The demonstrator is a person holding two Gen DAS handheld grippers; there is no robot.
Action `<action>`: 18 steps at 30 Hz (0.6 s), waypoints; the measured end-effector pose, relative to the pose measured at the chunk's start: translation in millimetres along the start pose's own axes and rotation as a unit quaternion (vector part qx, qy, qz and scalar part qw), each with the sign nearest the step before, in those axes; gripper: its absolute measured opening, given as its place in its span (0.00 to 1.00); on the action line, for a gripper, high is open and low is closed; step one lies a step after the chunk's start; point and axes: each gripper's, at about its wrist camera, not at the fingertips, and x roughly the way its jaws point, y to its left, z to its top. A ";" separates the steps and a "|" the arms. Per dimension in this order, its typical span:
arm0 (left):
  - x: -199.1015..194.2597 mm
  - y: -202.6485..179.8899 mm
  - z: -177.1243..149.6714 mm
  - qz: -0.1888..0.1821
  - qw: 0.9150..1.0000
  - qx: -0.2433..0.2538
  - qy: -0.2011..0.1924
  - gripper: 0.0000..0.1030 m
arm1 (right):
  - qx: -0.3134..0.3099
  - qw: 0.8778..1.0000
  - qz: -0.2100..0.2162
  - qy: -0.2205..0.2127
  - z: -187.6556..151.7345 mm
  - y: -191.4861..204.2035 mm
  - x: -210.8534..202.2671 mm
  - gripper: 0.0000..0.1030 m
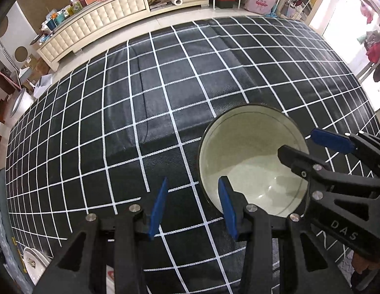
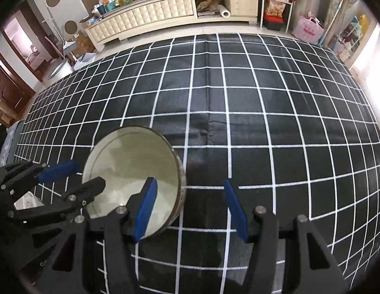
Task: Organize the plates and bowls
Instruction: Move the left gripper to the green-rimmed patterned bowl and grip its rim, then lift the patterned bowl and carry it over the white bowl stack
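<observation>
Bowl [image 1: 251, 161] upright between 2 spread tongs, left [image 1: 193, 208], right [image 2: 190, 212].

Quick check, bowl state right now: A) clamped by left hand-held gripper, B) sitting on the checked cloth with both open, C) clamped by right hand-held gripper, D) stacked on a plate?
B: the bowl sits on the checked cloth, and both the left hand-held gripper and the right hand-held gripper are open, neither closed on its rim.

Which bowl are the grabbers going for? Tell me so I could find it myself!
Find the big black tablecloth with white grid lines. Near its front edge, between the left gripper and the right gripper, sits the bowl. It is round and deep, pale cream inside with a dark rim, unlike the flat white plate.
</observation>
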 end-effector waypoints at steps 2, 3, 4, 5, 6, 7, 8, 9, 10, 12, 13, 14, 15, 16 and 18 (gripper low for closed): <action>3.6 -1.5 1.4 -0.003 1.000 0.005 -0.001 0.31 | 0.000 1.000 0.006 0.003 -2.0 -1.5 2.6 0.49; 4.5 -2.5 1.2 -0.006 1.000 0.005 -0.003 0.28 | 0.001 1.000 0.008 0.003 -2.9 -2.0 3.5 0.45; 4.5 -2.2 1.5 -0.007 1.000 0.004 -0.004 0.27 | 0.000 1.000 0.008 0.004 -4.2 -2.6 4.7 0.40; 5.5 -3.4 1.7 -0.007 1.000 0.003 -0.006 0.24 | 0.000 1.000 0.015 0.003 -5.6 -3.2 5.3 0.38; 7.3 -5.8 2.1 -0.007 1.000 0.004 -0.007 0.21 | 0.001 1.000 0.025 0.002 -6.8 -4.9 5.0 0.35; 8.6 -7.3 1.8 -0.009 1.000 0.006 -0.008 0.20 | 0.001 1.000 0.031 0.001 -7.7 -6.7 5.0 0.32; 8.2 -8.9 1.7 -0.012 1.000 0.007 -0.009 0.16 | 0.000 0.999 0.033 0.001 -7.7 -6.3 4.9 0.31; 9.6 -10.2 2.5 -0.014 1.000 0.008 -0.009 0.15 | -0.003 0.999 0.033 0.001 -8.2 -5.2 4.4 0.28; 9.9 -10.9 2.3 -0.012 1.000 0.008 -0.010 0.14 | -0.006 0.999 0.033 0.002 -7.8 -2.9 4.3 0.25; 10.0 -12.3 1.9 -0.010 1.000 0.011 -0.016 0.14 | -0.007 0.999 0.037 0.004 -8.1 0.3 3.8 0.21; 9.5 -11.9 1.5 -0.011 1.000 0.012 -0.017 0.14 | -0.004 0.999 0.034 0.002 -9.0 1.7 3.8 0.21; 8.4 -10.9 0.4 -0.012 1.000 0.010 -0.018 0.14 | 0.002 0.999 0.033 0.001 -9.5 1.2 3.3 0.21; 7.9 -10.6 -0.2 -0.013 1.000 0.005 -0.016 0.14 | 0.009 0.999 0.032 -0.001 -9.9 1.3 2.9 0.20; 7.4 -11.3 -0.8 -0.013 1.000 0.002 -0.014 0.14 | 0.014 0.999 0.028 -0.001 -10.0 2.3 2.4 0.18; 2.9 -10.9 -3.7 -0.012 1.000 0.001 -0.016 0.14 | 0.020 1.000 0.017 -0.001 -11.1 6.8 1.1 0.16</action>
